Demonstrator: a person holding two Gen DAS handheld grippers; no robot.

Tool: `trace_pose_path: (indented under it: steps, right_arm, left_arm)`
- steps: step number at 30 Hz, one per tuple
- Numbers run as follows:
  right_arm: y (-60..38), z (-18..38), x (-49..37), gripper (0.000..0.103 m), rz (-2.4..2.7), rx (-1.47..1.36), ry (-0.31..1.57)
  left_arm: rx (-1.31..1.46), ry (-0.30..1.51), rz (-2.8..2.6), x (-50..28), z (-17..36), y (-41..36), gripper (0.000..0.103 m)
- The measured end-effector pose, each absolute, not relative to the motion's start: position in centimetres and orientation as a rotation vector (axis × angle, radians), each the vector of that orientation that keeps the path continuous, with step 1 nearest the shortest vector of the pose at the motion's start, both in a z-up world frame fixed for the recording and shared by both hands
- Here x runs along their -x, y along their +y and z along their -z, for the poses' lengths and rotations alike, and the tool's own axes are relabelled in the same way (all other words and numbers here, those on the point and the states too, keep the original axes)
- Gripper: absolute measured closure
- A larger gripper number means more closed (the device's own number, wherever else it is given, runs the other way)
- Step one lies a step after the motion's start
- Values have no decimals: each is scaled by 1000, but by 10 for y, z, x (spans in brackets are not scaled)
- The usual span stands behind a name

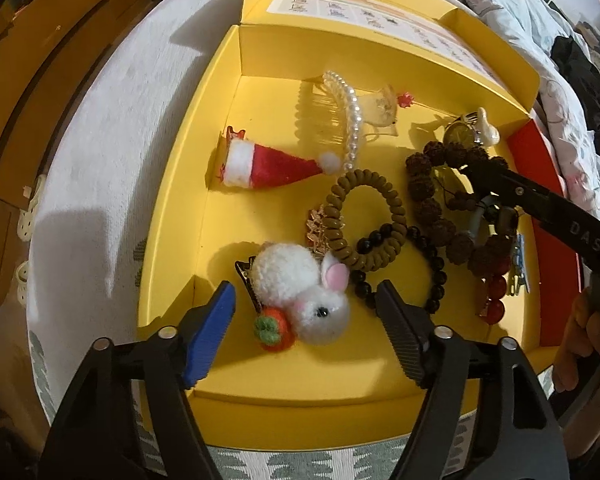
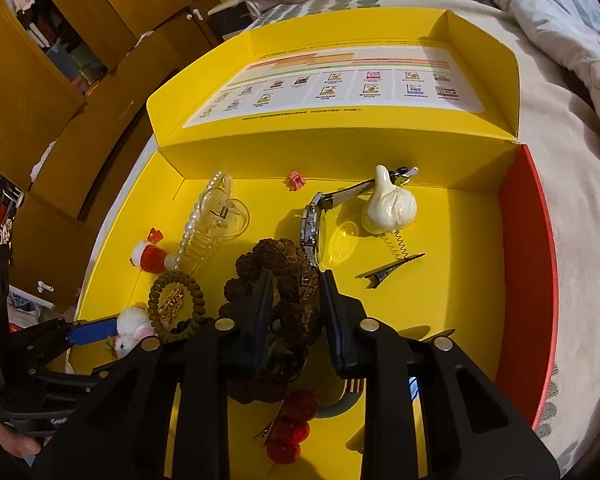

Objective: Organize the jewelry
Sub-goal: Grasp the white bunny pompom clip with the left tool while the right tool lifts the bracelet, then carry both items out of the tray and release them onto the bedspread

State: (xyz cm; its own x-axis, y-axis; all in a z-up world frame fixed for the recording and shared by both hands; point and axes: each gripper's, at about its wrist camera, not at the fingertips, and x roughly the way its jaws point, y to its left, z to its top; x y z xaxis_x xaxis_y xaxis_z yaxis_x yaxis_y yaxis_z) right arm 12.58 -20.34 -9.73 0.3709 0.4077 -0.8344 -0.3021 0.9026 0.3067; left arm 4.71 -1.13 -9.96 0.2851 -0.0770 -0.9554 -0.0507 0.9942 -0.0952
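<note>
An open yellow box (image 1: 220, 92) holds the jewelry. My left gripper (image 1: 306, 300) is open, its fingers on either side of a white plush rabbit hair clip (image 1: 304, 288) with an orange fruit. My right gripper (image 2: 294, 286) stands with its fingers around part of a brown rough-bead bracelet (image 2: 272, 256); it shows from the side in the left wrist view (image 1: 472, 170). Whether it grips the beads is unclear. Nearby lie a brown coil hair tie (image 1: 364, 220), a black bead bracelet (image 1: 428, 252), red beads (image 2: 292, 428) and a wristwatch (image 2: 314, 224).
Also in the box: a Santa hat clip (image 1: 268, 164), a pearl claw clip (image 1: 350, 120), a cream duck clip (image 2: 388, 202), a metal hair clip (image 2: 388, 270) and a small pink clip (image 2: 295, 180). The box lies on a bed (image 2: 572, 160); brown cupboards (image 2: 40, 92) stand left.
</note>
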Motion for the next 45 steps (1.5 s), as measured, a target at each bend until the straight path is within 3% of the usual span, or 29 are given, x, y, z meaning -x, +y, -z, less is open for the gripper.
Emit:
trace_pose_path:
  steps: [7,14,34,45]
  right_arm:
    - [-208,96,-127,83,-457,-122,1101]
    - [-210,81,-123,83,-468,-135,1071]
    - [-201,5,-84,84,-578,-170,938]
    - [-202,-42,-11,84,-627,-141,875]
  left_arm:
    - [94,1278,-3,-45,102,-12,51]
    - [144,1273,21,-44,91,-1,60]
    - [217,1134,70,-22,39,4,61]
    - [216,1069,83,19,4,9,61]
